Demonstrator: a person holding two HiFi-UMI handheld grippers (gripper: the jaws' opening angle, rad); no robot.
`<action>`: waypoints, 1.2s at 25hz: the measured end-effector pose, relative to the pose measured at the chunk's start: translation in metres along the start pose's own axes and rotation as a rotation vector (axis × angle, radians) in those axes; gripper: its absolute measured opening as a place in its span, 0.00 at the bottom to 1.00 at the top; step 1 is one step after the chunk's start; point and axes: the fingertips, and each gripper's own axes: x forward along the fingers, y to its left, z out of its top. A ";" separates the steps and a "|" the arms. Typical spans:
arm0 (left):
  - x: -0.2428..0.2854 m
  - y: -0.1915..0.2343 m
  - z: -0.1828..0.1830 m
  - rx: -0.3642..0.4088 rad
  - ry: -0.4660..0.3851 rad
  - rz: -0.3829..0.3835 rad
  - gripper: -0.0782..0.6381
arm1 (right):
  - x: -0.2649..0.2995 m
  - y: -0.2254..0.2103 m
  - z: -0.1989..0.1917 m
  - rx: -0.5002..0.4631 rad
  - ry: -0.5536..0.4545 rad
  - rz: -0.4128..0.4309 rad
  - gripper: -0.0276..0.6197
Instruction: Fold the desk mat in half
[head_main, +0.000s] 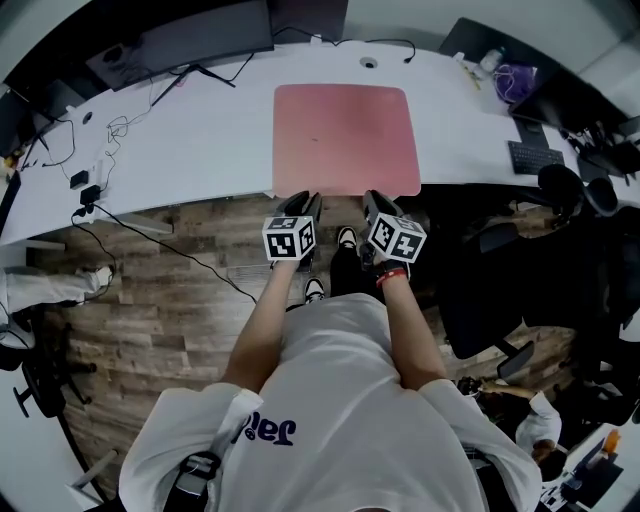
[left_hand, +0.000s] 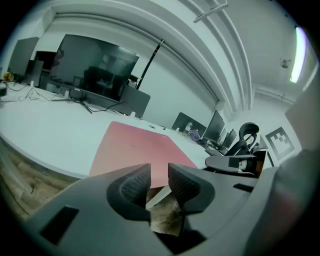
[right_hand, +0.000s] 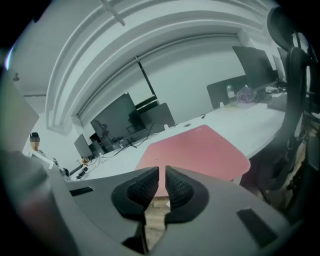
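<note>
Desk mat (head_main: 346, 138) lies flat just beyond the left claw (head_main: 306, 199) and right claw (head_main: 375, 198).

Head view: I see dark blue lettering (head_main: 268, 430) on the white T-shirt (head_main: 350, 380), upside down and not surely readable. Cubes on left gripper (head_main: 300, 203) and right gripper (head_main: 377, 203) carry letterless square markers.
</note>
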 end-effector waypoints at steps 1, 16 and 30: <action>0.003 0.004 -0.004 -0.014 0.013 0.000 0.28 | 0.004 -0.002 -0.005 0.016 0.010 0.000 0.12; 0.054 0.024 -0.051 -0.250 0.186 -0.030 0.44 | 0.057 -0.041 -0.047 0.219 0.121 0.007 0.30; 0.091 0.044 -0.064 -0.594 0.174 -0.053 0.48 | 0.093 -0.072 -0.069 0.541 0.143 0.014 0.39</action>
